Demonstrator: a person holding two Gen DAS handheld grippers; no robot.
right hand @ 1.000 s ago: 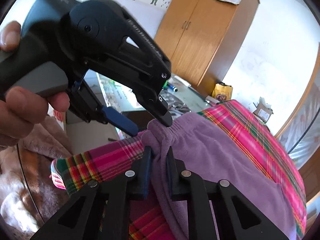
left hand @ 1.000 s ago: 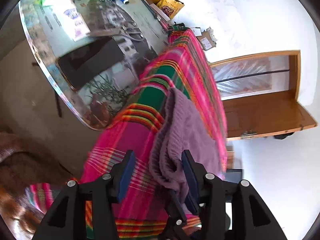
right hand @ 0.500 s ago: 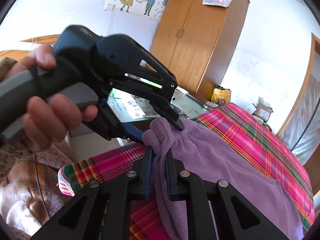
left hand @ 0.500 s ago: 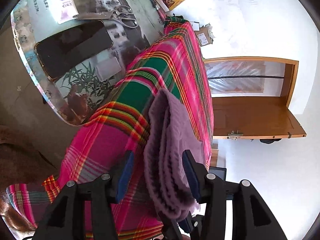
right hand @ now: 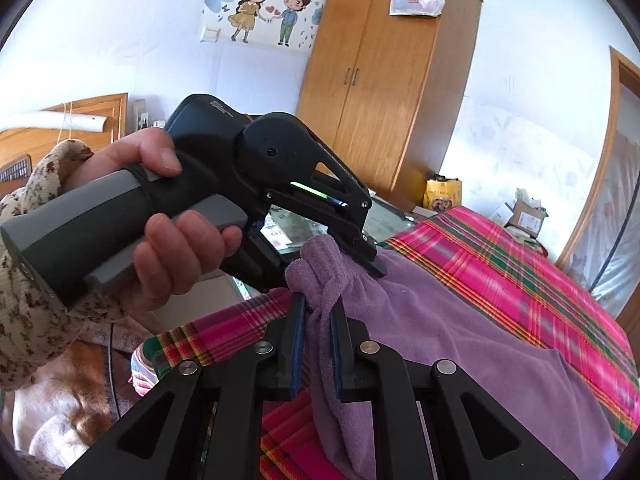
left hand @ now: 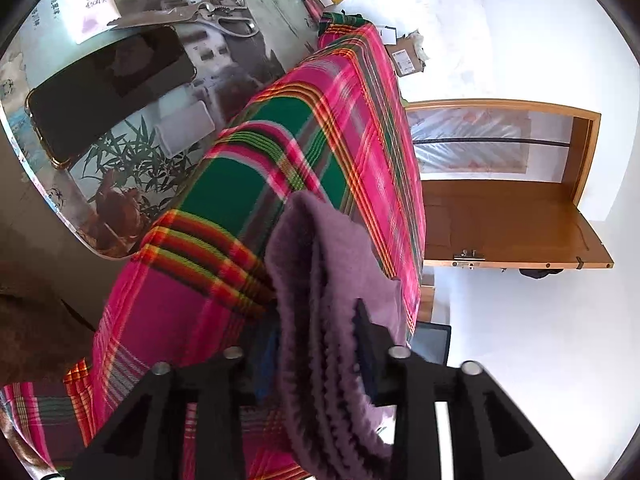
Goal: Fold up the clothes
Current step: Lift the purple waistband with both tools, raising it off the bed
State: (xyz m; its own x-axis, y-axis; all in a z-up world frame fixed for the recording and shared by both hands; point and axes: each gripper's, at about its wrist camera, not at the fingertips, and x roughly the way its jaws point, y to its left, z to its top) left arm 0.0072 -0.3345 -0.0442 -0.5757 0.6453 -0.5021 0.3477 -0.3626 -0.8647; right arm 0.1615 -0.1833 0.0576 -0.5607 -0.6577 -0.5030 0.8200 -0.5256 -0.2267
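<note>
My right tool (right hand: 318, 340) is clamped on a bunched corner of the purple garment (right hand: 432, 336), and my left tool (left hand: 316, 356) has just been closing on the same knit edge — its pads now press the thick, ribbed fold between them. The garment hangs from both grips at the near end of the bed, the rest of it trailing over the pink-and-green plaid bedcover (left hand: 288, 152).

The risk, as I judge it, is in how close together the two grips sit. Both tools hold nearly the same bunched corner, so pulling them apart may only stretch a wad instead of opening a clean edge; the soft knit could also slip out of the left tool, whose bite is fresh and takes in several layers. A crooked pull would drag the bedcover with it.

My right wrist view shows what the left cannot — my left hand (right hand: 168, 232) wrapped round the handle, the left tool's tip meeting the cloth just above my right tool, and the garment's broad body lying flat across the bed. The left wrist view alone shows the glass-topped surface (left hand: 132, 160) beside the bed, a dark phone (left hand: 108, 88) on it and scissors (left hand: 224, 12) farther back.
</note>
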